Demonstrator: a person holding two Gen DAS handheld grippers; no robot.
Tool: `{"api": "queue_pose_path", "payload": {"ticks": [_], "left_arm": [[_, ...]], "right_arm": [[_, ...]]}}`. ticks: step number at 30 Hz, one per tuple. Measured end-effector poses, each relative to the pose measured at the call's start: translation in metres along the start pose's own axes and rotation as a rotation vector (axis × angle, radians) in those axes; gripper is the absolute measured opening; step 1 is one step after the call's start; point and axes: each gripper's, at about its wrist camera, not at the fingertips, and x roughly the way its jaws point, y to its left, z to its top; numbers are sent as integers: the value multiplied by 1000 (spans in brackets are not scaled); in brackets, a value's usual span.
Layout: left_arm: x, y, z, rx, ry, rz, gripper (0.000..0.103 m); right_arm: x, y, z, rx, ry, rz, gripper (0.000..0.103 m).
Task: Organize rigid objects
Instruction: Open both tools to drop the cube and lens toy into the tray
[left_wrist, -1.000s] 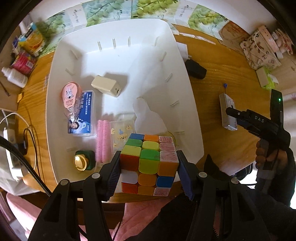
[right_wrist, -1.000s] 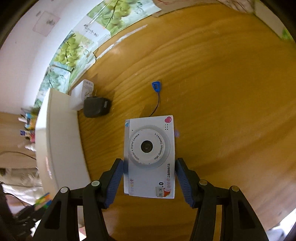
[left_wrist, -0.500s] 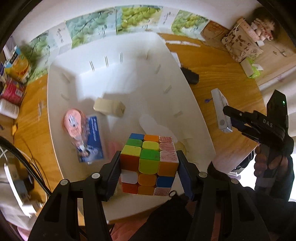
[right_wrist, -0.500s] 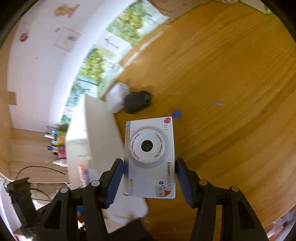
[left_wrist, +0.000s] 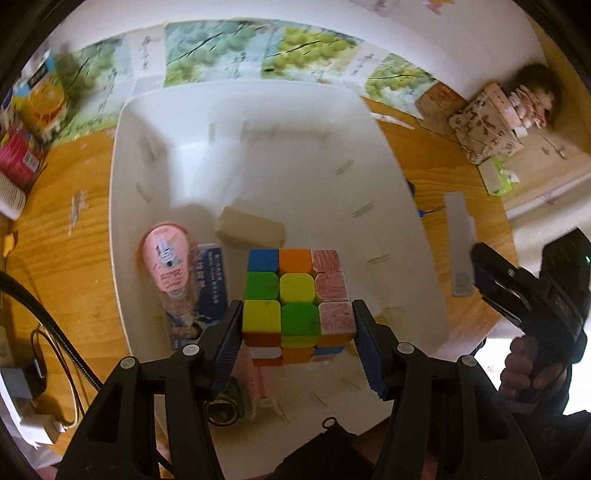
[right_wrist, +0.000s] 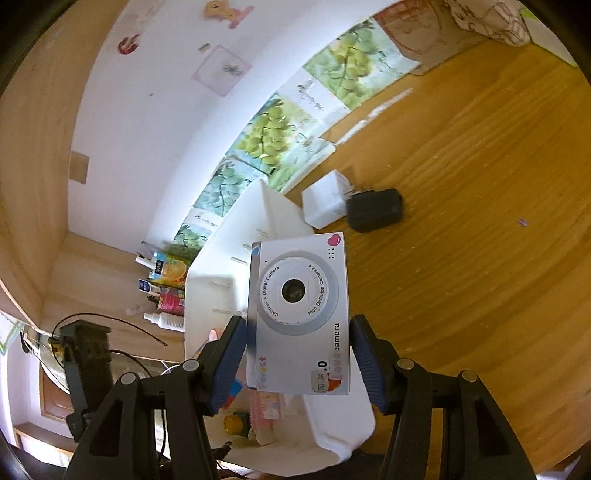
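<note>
My left gripper (left_wrist: 299, 332) was clamped on the puzzle cube (left_wrist: 297, 299), both pads pressed against its lower row, and it hung above the near part of the white bin (left_wrist: 122, 206). The cube was clear of the bin floor as far as I could judge (blur made the gap hard to read). Down in the bin lay a pink correction-tape dispenser (left_wrist: 166, 258) on a blue card (left_wrist: 210, 284), a cream block (left_wrist: 251, 227) just behind the cube, a pink comb-like piece (left_wrist: 255, 373) and a small gold-capped bottle (left_wrist: 223, 404) near my left finger.

My right gripper (right_wrist: 297, 363) gripped the white children's camera (right_wrist: 299, 314) by its two sides, lens facing my view, upright between the pads. It was raised off the wooden table (right_wrist: 480, 184), over the bin's right-hand rim (right_wrist: 266, 206). Behind it on the table a white charger (right_wrist: 325, 205) touched a black adapter (right_wrist: 375, 208). From the left wrist view I saw the right gripper (left_wrist: 491, 273) off beside the bin, in a hand (left_wrist: 532, 373).
</note>
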Motion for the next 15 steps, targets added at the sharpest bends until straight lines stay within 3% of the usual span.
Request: {"api": "queue_pose_path", "payload": {"ticks": [5, 9, 15], "left_arm": [[-16, 10, 0, -50, -95, -66, 79], [-29, 11, 0, -77, -180, -71, 80], [-39, 16, -7, -116, -246, -73, 80]], "right_arm": [[3, 15, -8, -71, -1, 19, 58], [7, 28, -14, -129, 14, 32, 58], [20, 49, -22, -234, 67, 31, 59]]}}
